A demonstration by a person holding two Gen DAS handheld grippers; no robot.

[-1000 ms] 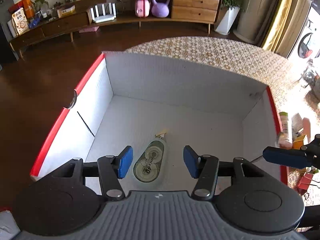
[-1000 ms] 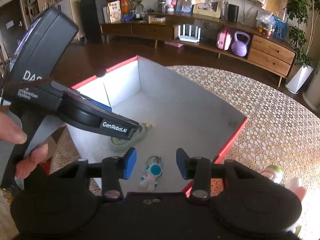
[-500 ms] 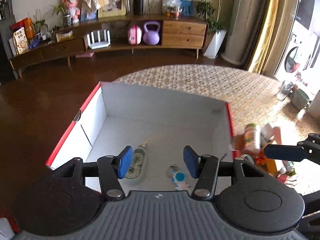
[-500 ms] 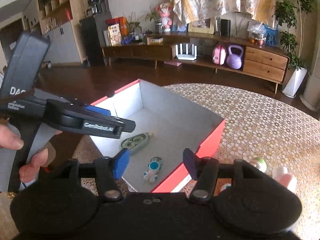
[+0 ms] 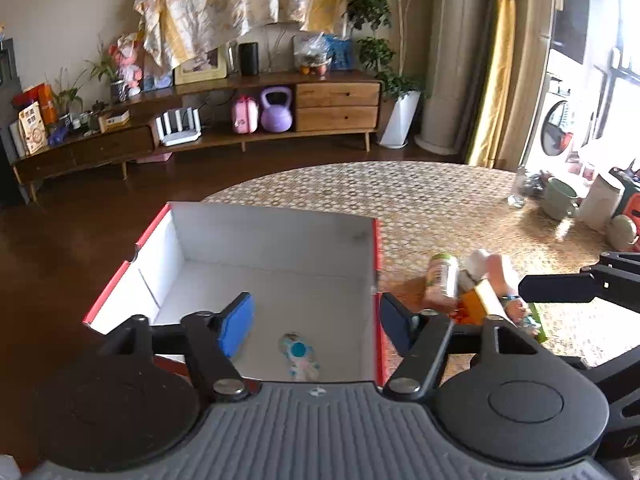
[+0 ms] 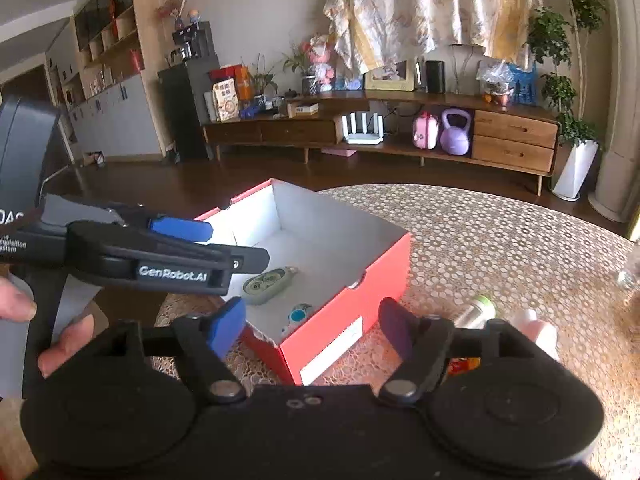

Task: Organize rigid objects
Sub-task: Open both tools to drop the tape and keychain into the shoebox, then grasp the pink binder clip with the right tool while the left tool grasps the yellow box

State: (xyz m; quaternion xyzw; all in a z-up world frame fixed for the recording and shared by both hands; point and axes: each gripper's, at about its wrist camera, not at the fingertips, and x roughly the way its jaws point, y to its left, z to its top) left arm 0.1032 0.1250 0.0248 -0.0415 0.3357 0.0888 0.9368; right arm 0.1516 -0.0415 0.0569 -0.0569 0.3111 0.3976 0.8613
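A red box with a white inside stands on the lace-covered round table. In it lie a small blue-and-white astronaut toy and a green correction-tape dispenser. My left gripper is open and empty, raised above the box's near end; it also shows in the right wrist view. My right gripper is open and empty above the box's near right corner. A pile of small items lies right of the box, with a green-capped bottle.
The pile also holds a pink-and-white bottle and an orange box. Cups and jars stand at the table's far right. A wooden sideboard lines the far wall. Dark floor lies left of the table.
Both grippers have risen and pulled back from the box. The astronaut toy now lies in the box, and my right gripper's jaws have opened wider.
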